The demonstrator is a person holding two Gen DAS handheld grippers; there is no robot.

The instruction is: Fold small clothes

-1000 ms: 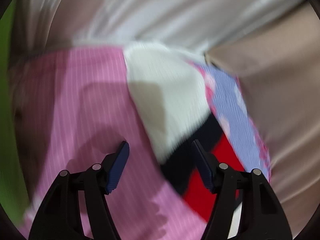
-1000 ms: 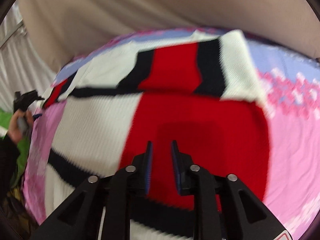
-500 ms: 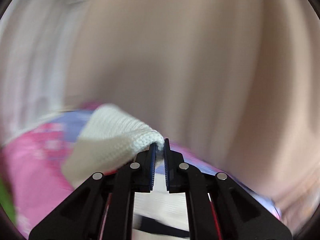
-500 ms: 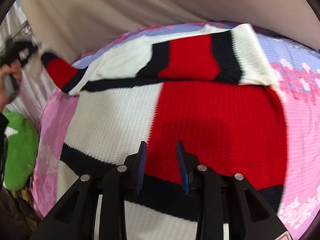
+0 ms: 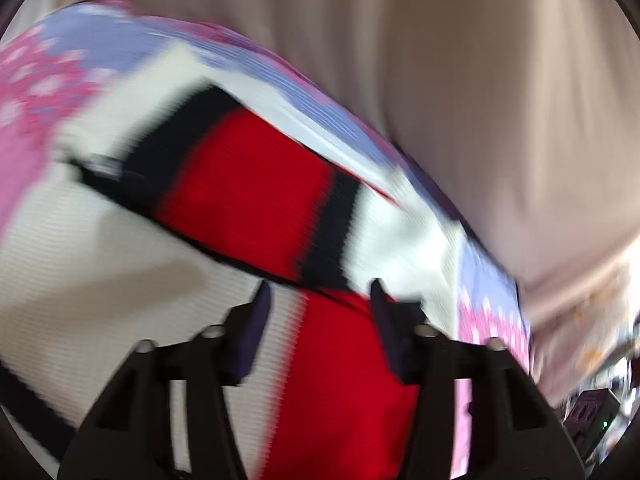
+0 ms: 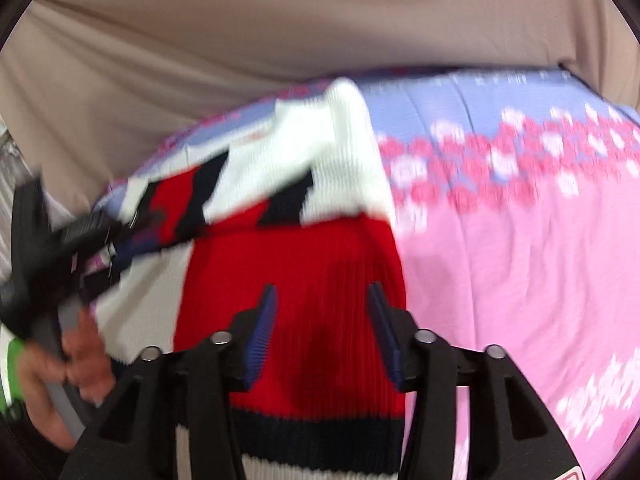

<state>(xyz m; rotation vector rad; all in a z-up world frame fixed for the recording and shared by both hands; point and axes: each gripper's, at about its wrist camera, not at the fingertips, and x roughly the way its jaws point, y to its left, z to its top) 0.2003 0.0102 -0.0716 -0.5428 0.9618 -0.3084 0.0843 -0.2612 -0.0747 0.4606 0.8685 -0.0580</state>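
A red, white and black knitted sweater [image 5: 248, 184] lies on a pink and lilac flowered bedsheet [image 5: 36, 92]. Its sleeves are folded in across the upper body. My left gripper [image 5: 318, 304] is open and empty just above the red and white body. In the right wrist view the sweater [image 6: 320, 264] fills the middle, and my right gripper [image 6: 322, 312] is open and empty over its red panel. The left gripper's body [image 6: 60, 248] and the hand holding it show at the left edge, by the folded sleeve. Both views are motion-blurred.
A beige curtain [image 6: 280, 20] hangs behind the bed. The pink sheet [image 6: 520, 280] stretches to the right of the sweater. A green cloth [image 6: 8, 372] shows at the far left edge. Dark clutter [image 5: 592, 408] sits beyond the bed's right corner.
The left gripper held the white sleeve end, carried it across the sweater, then let go and opened. The right gripper opened wider and moved toward the sweater's right edge.
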